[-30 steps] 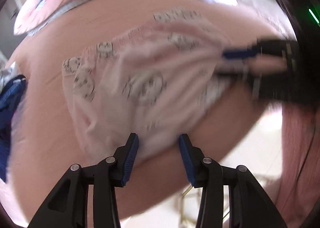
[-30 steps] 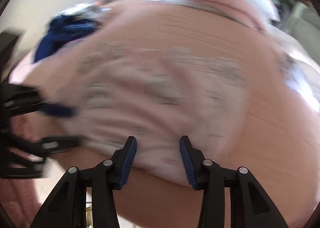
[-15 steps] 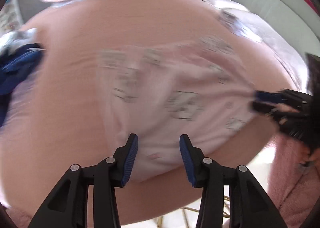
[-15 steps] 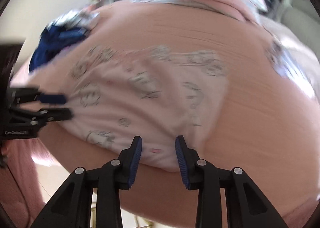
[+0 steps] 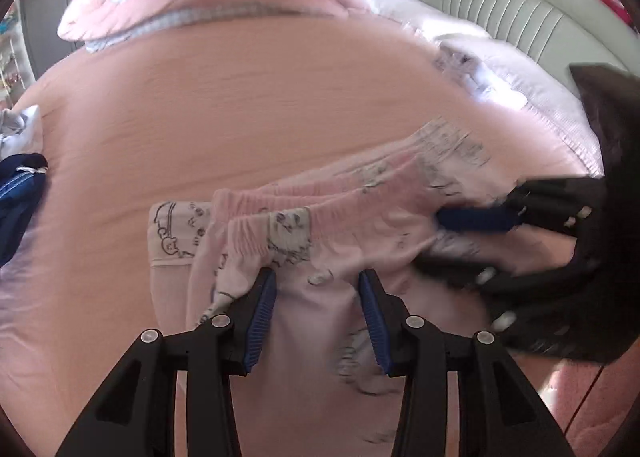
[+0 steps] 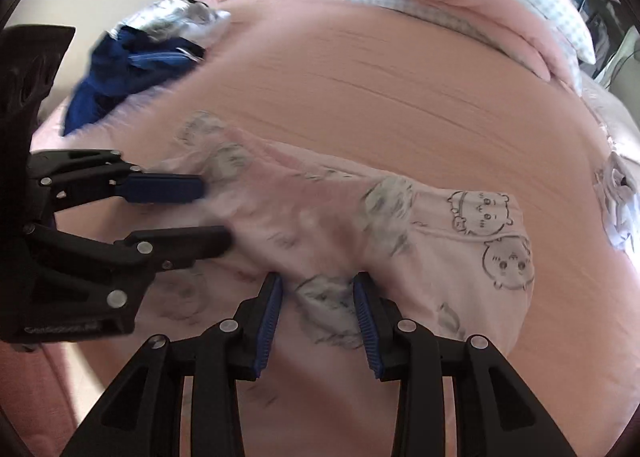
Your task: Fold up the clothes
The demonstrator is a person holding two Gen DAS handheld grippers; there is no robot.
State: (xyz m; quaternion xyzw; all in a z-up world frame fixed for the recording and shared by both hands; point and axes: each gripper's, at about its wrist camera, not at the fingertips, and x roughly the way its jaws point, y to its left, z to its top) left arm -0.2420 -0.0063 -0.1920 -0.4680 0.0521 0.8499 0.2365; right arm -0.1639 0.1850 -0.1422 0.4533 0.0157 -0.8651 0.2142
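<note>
A pale pink, cartoon-printed soft cotton garment (image 5: 360, 225) is lying bunched on the near edge of a salmon-pink ribbed bedspread (image 5: 260, 97). The left gripper (image 5: 318, 293) and right gripper (image 6: 318, 297) are both hovering spread over its near hem, apparently so two points can be pinched together. Its gathered elastic waistband (image 5: 260, 201) is puckering; a crumpled navy garment (image 6: 132, 69) is lying far left.

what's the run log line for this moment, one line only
stage: folding | item: pink printed garment on bed | left tongs: open over garment | right tongs: open over garment
</note>
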